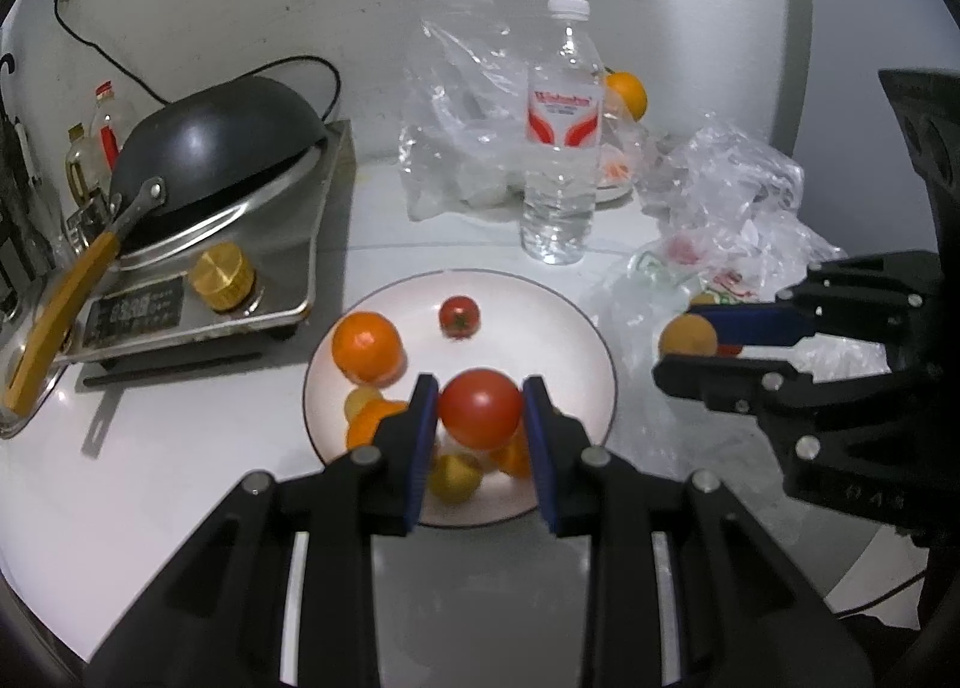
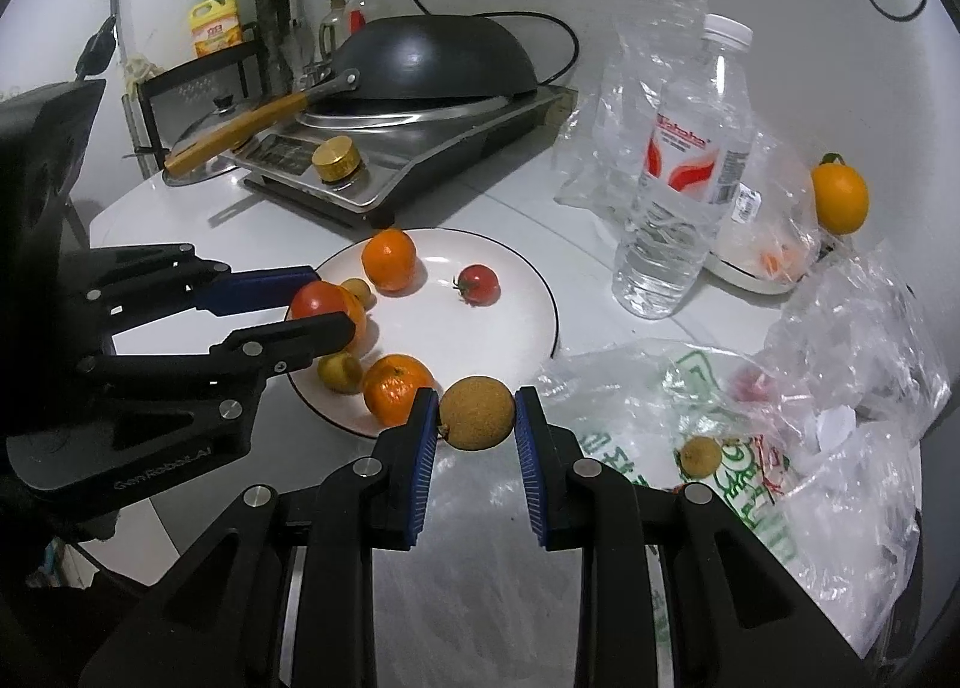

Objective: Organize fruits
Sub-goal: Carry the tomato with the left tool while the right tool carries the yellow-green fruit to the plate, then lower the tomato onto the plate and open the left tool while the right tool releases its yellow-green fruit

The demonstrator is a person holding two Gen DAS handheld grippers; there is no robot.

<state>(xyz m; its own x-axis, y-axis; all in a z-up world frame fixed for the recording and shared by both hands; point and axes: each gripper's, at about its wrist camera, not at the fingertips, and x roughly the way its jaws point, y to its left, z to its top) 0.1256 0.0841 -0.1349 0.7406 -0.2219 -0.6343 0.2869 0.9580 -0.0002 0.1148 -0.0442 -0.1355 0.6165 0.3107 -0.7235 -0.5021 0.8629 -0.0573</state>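
A white plate (image 1: 558, 328) (image 2: 480, 340) holds several fruits: oranges (image 1: 366, 344) (image 2: 389, 259), a small tomato (image 1: 459, 317) (image 2: 478, 284) and small yellow-brown fruits (image 1: 456, 476) (image 2: 339, 371). My left gripper (image 1: 480, 409) (image 2: 327, 301) is shut on a large red tomato (image 1: 480, 407) (image 2: 318, 298) just above the plate's near side. My right gripper (image 2: 477, 415) (image 1: 690, 349) is shut on a round brown fruit (image 2: 478, 413) (image 1: 688, 337), held just right of the plate over a plastic bag (image 2: 750, 448).
A water bottle (image 1: 561, 147) (image 2: 684, 178) stands behind the plate. A cooker with an upturned black wok (image 1: 222, 147) (image 2: 432, 57) sits at left. An orange (image 1: 627, 93) (image 2: 840, 199) rests by the wall. Another brown fruit (image 2: 699, 455) lies on the crumpled bags (image 1: 732, 208).
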